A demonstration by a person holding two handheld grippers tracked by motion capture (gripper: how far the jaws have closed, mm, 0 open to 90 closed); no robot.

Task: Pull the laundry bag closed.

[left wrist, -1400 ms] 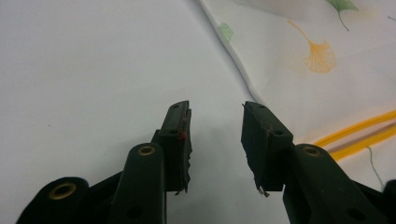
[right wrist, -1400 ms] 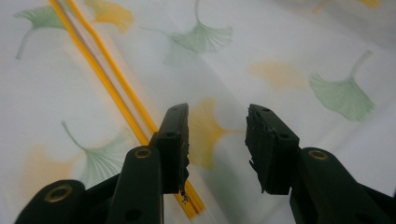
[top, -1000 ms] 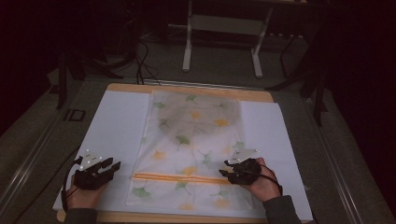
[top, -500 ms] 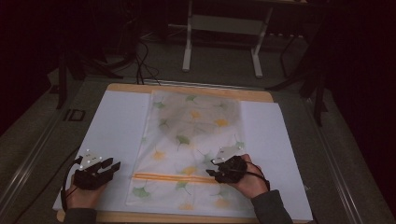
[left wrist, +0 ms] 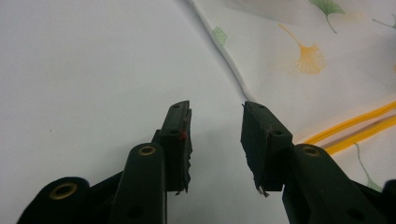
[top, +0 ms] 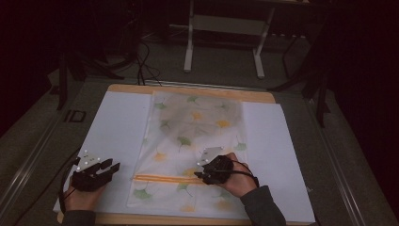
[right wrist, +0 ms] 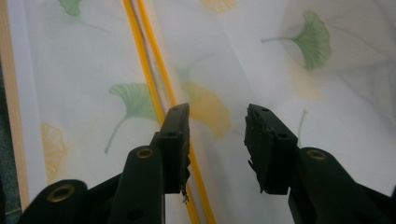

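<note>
**Right tool slides left onto the cloth; left tool holds its place**

Leftward across the cloth the right tool [top: 203, 174] has travelled over the last second, from the cloth's right edge to a spot near its middle, while the left tool [top: 112, 168] has stayed where it was on the white sheet.

Nearest the person, the right tool sits over the printed cloth [top: 197, 127], its tips at the double yellow stripe [top: 160, 178] that crosses the cloth's near part. In the right gripper view its jaws stand apart with nothing between them; the yellow stripe [right wrist: 144, 70] runs under and just left of the left jaw, and an orange leaf print [right wrist: 208, 109] lies in the gap ahead of the tips. A green leaf print [right wrist: 310, 39] lies farther off, up and to the right of the jaws.

Level with it, the left tool [left wrist: 215, 122] rests over the bare white sheet [top: 117, 122], just short of the cloth's left edge. Its jaws are likewise parted and hold nothing. The cloth's hem [left wrist: 229, 70] runs away ahead of the gap, and the yellow stripe ends just right of the right jaw.

Beyond both tools the cloth stretches flat toward the desk [top: 141, 88], ending near its far wooden edge.
</note>
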